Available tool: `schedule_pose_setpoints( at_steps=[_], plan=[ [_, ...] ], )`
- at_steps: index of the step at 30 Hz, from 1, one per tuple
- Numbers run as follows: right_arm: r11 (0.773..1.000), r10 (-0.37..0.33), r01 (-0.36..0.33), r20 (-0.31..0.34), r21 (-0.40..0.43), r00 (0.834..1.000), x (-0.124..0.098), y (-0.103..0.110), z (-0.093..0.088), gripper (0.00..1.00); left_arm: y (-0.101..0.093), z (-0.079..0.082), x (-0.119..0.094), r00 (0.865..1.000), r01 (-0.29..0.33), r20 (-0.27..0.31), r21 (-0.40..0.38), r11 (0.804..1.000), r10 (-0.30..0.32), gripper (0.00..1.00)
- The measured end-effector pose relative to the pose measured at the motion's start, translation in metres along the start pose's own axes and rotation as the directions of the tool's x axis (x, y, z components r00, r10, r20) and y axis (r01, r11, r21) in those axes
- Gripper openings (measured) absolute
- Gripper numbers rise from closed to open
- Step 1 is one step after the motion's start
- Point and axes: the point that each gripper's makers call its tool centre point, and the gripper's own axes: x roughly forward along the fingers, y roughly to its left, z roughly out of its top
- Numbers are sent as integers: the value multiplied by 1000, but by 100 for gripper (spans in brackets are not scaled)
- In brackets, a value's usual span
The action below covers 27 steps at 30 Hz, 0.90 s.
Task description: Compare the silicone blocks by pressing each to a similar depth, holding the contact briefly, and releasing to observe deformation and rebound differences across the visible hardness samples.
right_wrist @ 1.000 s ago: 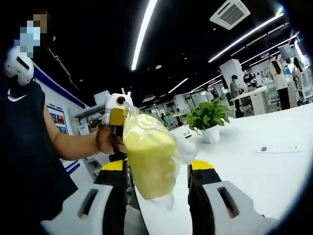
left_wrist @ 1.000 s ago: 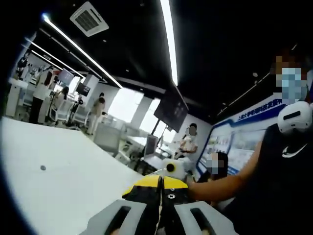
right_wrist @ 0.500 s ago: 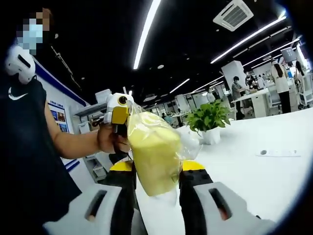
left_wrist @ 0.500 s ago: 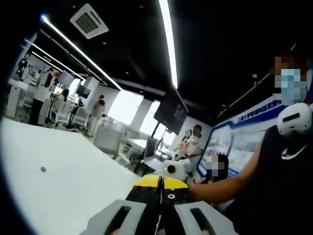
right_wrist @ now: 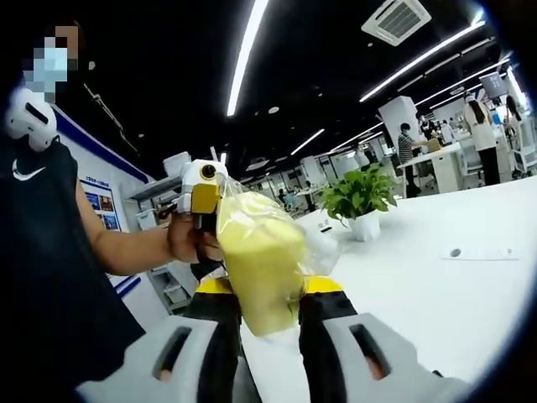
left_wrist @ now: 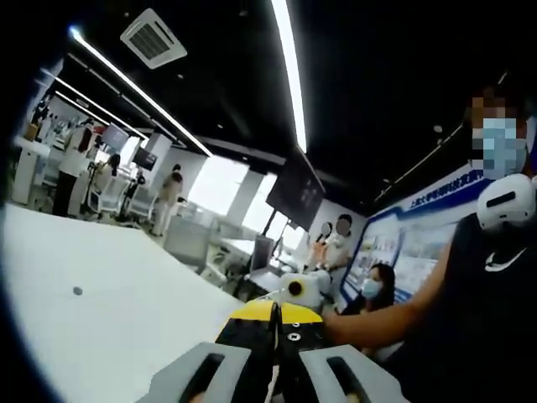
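The right gripper (right_wrist: 262, 315) pinches a bagged yellow block (right_wrist: 260, 269); the left gripper's (left_wrist: 274, 353) jaws are pressed together. Slick plastic could let the block slip.

In the right gripper view the right hand-held gripper (right_wrist: 262, 306) has drawn its jaws inward since a second ago, until they squeeze the bagged yellow silicone block (right_wrist: 258, 267) from both sides. The block has narrowed between them and now stands taller, just right of the left hand-held gripper (right_wrist: 204, 198).
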Motion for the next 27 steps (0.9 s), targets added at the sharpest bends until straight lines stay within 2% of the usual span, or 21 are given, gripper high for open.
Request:
schedule_pose_setpoints(
  at_steps=[5,6,9,18,27],
  plan=[
    [1000,-8,8,-5,9,1000,0,-1,2,16,0,1,0,1000,-1,6,7,1000,1,0],
    [998,9,-8,-23,59,1000,0,2,-1,15,0,1,0,1000,-2,7,6,1000,2,0],
    [999,1,0,-24,42,1000,1,1,0,13,1,0,-1,1000,-7,12,12,1000,7,0],
    [997,4,-2,-33,74,999,2,1,-2,7,4,-1,-1,1000,-17,8,-7,1000,17,0],
    [995,-2,8,-68,97,998,2,2,-5,5,6,-3,-3,999,-32,0,25,999,32,0]
  ],
)
